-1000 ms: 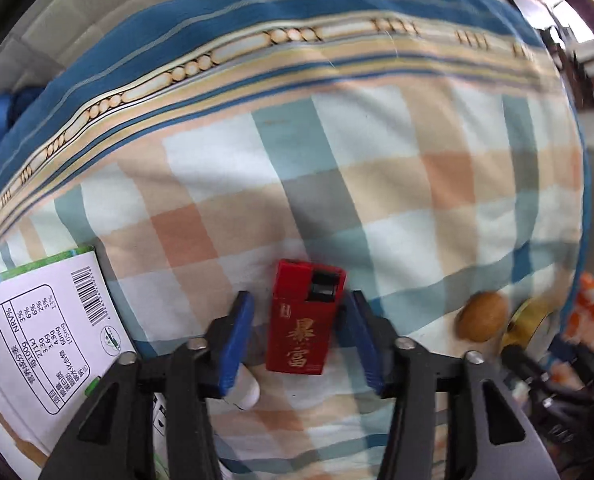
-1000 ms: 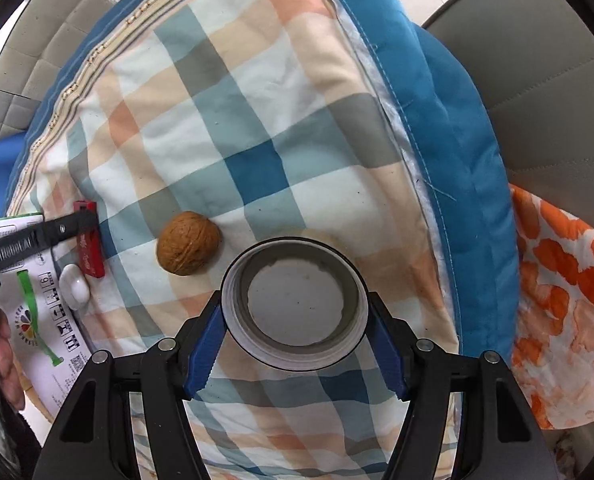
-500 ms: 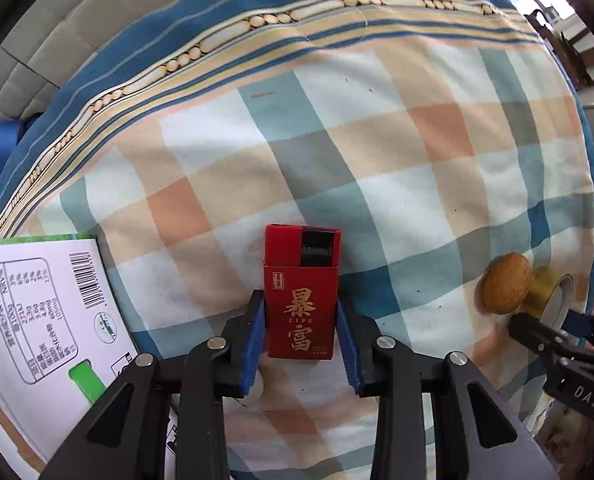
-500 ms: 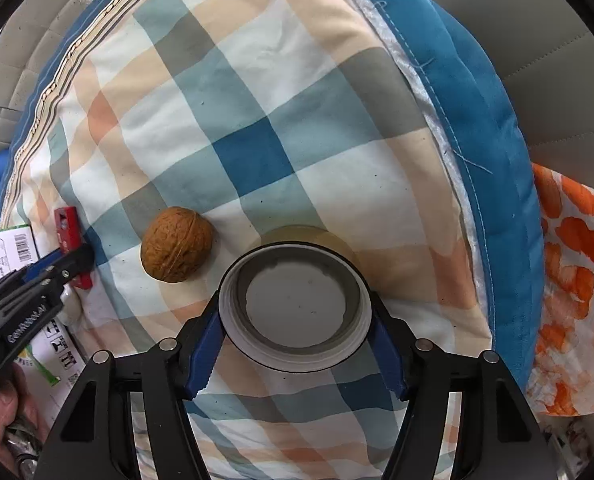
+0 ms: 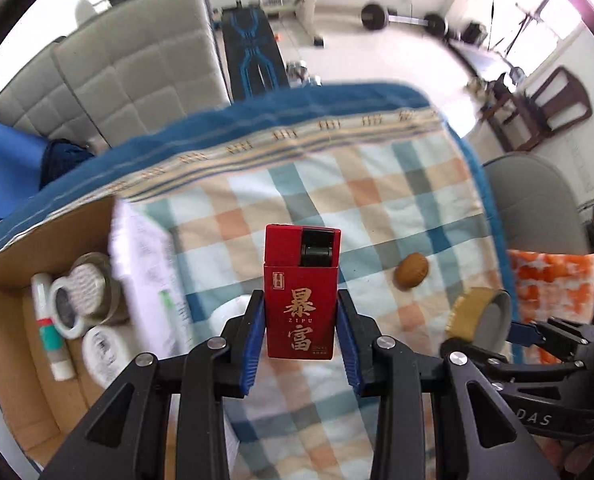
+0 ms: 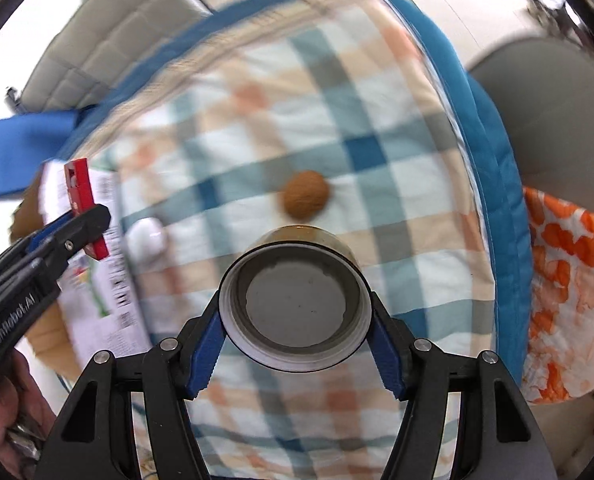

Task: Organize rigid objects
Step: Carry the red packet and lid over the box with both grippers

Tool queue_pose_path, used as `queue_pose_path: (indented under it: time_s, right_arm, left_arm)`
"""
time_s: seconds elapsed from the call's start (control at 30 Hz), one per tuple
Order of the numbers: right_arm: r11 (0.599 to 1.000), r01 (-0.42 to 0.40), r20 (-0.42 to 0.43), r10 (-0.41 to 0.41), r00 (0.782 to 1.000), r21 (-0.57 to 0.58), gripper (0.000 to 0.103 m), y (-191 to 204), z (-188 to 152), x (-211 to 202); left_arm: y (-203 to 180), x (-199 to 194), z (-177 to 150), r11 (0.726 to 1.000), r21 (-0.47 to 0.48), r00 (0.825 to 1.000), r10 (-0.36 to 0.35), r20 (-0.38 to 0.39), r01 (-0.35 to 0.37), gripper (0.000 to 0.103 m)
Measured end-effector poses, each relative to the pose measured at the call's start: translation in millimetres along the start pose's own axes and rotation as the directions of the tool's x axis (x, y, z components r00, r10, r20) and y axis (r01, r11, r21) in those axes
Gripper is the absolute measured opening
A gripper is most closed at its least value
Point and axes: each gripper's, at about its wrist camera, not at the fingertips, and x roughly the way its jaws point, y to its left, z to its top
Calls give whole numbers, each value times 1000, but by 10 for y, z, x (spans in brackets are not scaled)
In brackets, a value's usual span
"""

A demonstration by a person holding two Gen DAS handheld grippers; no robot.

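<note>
A second ago our left tool [image 5: 300,322] stood with its jaws apart on either side of the red lighter [image 5: 300,294] as it lay on the checked cloth [image 5: 377,216]; the jaws have since closed on its two long sides, and now they are clamped on it and the lighter hangs clear of the cloth, upright between the blue pads, with much more of the room in view than before. Our right tool [image 6: 295,322] has come up as well, gripping the same round lid [image 6: 295,308] by its rim as it did a second ago, hollow side toward the camera, and the walnut [image 6: 306,200] that lay close beside it now sits on the cloth further off. We judge that both pickups are done and the carry has begun: the likely goal is the cardboard box [image 5: 17,360] at the left edge of the cloth, where a tube [image 5: 51,328], a roll of tape [image 5: 67,312] and some round tins already lie. The walnut and a small white object [image 6: 147,238] near the box are left on the cloth, so the sorting is not finished. A printed white carton [image 5: 149,276] leans at the box's near wall, which we should clear on the way over. The surface is covered by the checked cloth with a blue border; behind it stand a grey padded sofa [image 5: 137,60], a weight bench [image 5: 253,52] and a barbell [image 5: 401,18] on a pale floor, with a grey chair [image 5: 537,208] and an orange-patterned cloth [image 5: 553,280] at the right.
</note>
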Motion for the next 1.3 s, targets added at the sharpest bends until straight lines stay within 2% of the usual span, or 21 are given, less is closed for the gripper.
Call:
queue_pose_path:
  time_s: [0.03,0.13,0.33,0.53,0.67,0.77,0.93,1.0,1.1,1.2,1.3]
  right_arm:
    - [1000,-5,17,6,1000,-20,68,123,-45,-94]
    - [996,-24,60,29,998,-89,68,550,-136,-358]
    - [974,-64,90,85,992,-217,68,1348,-324,-575]
    - [947,-89,33,104,994,-310,68,2339,-500,-262]
    - [938,-119,-29,116,993,-325,68,2886,-516,131]
    - [936,-114,-63,99,993,-332,68,3218,-479,470]
    - [944,-117,-124,83,989,-307,68,3548,-360,1034]
    - [950,-110,-136,72,988,-292,68,3613,-314,1231]
    - [956,-90,-142,52,989,-281,68,3685,-262,1445]
    - [957,-102,-146,64,987,-271,69,3747,-223,1542]
    - [964,-68,-139,33,990,-258,69,3792,-175,1611]
  left_arm:
    - [51,-90,41,1000,-6,1000,3,17,-3,31]
    - [262,-330,-105,999,-36,998,10,55,-8,31]
    - [1045,-671,-453,990,-140,994,28,104,-13,31]
    - [1906,-860,-815,966,-252,991,87,102,-59,31]
    - [2465,-749,-946,945,-318,994,96,55,-74,31]
    - [2891,-519,-968,930,-357,996,86,-8,-83,31]
    - [3315,-154,-975,914,-402,997,21,-73,-49,31]
    - [3391,-20,-987,917,-396,995,14,-101,-53,31]
    - [3449,134,-1018,919,-388,992,20,-127,-69,31]
    - [3541,211,-1056,912,-405,991,2,-131,-55,31]
    - [3577,262,-1079,913,-407,991,-12,-137,-45,31]
